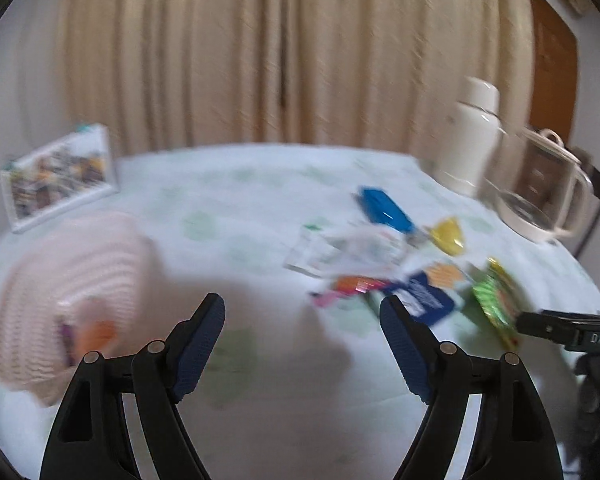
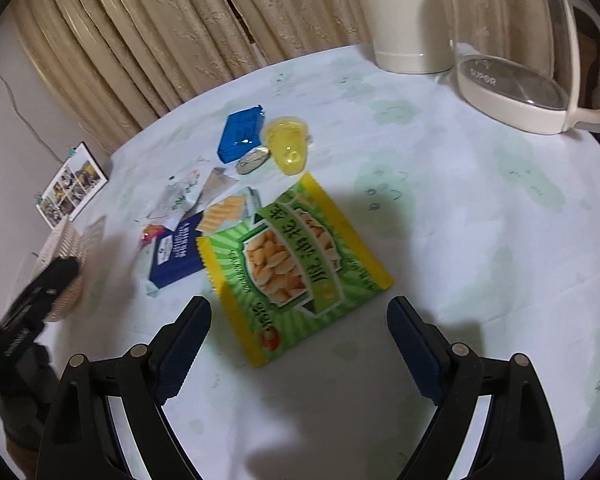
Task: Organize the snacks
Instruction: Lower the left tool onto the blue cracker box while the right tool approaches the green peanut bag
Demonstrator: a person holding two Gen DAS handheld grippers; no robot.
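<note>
The right claw (image 2: pixel 300 320) stands with its fingers wide apart and nothing between them, hovering just above the surface (image 2: pixel 460 220); the green-and-yellow snack bag (image 2: pixel 296 264) lies flat just ahead of it at 12 o'clock, its near corner reaching in between the fingertips. Beyond the bag, toward 11 o'clock, the other snacks sit in a loose pile: a navy packet (image 2: pixel 178 254), a cracker pack (image 2: pixel 226 210), white sachets (image 2: pixel 184 196), a blue pack (image 2: pixel 240 134) and a yellow jelly cup (image 2: pixel 288 142) tipped on its side. At 1 o'clock a glass kettle (image 2: pixel 532 60) shows the word "SUPOR" on its base, next to a cream flask (image 2: pixel 404 16). The left claw (image 1: pixel 302 320) is likewise spread open and empty (its view is heavily blurred). A pale pink woven basket (image 1: pixel 72 300) sits at its 9 o'clock, with something orange inside that cannot be made out. The bag's print is in Chinese characters, upside down from here.
</note>
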